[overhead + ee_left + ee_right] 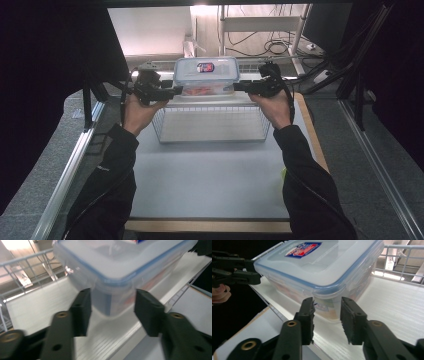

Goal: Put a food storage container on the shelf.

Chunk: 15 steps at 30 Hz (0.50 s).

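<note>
Up at the far end of the table (210,175), a clear plastic container (206,76) with a blue-rimmed lid and a red-and-blue label is raised above the far edge of a white wire basket (212,122). 2 grippers flank it. At its left end, the left gripper (172,91) has a corner of the container between its fingers (81,311), which look close to its walls; whether they press on it I cannot tell. At its right end, the right gripper (239,87) frames the opposite corner, its fingers (308,318) likewise close, contact unclear. Reddish contents show through the walls.
</note>
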### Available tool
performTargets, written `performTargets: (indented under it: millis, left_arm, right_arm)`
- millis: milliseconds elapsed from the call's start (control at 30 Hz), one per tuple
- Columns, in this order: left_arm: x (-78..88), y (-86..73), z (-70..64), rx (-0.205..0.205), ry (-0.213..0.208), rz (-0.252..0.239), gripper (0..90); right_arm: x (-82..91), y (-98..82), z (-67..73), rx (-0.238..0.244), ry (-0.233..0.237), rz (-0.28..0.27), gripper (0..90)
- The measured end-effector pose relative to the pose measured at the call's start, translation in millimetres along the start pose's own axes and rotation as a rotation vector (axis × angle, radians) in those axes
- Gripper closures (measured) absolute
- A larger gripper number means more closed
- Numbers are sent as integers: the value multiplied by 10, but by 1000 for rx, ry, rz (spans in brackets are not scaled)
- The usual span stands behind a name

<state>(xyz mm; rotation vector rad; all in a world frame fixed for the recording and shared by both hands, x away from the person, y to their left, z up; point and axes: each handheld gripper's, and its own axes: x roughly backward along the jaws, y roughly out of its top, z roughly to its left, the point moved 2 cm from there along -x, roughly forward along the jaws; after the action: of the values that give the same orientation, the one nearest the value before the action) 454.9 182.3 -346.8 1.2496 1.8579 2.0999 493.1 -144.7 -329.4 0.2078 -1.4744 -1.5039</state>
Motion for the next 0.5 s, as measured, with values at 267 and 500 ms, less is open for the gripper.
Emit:
performTargets:
  millis: [267,500]
  left_arm:
    - [-62,31,-5,5,13,3,629]
    - [-108,-17,-14,14,7,24,634]
  right_arm:
    - [-42,-11,31,44,-66,-3,720]
    - [-35,-23,10,35,-69,-5,724]
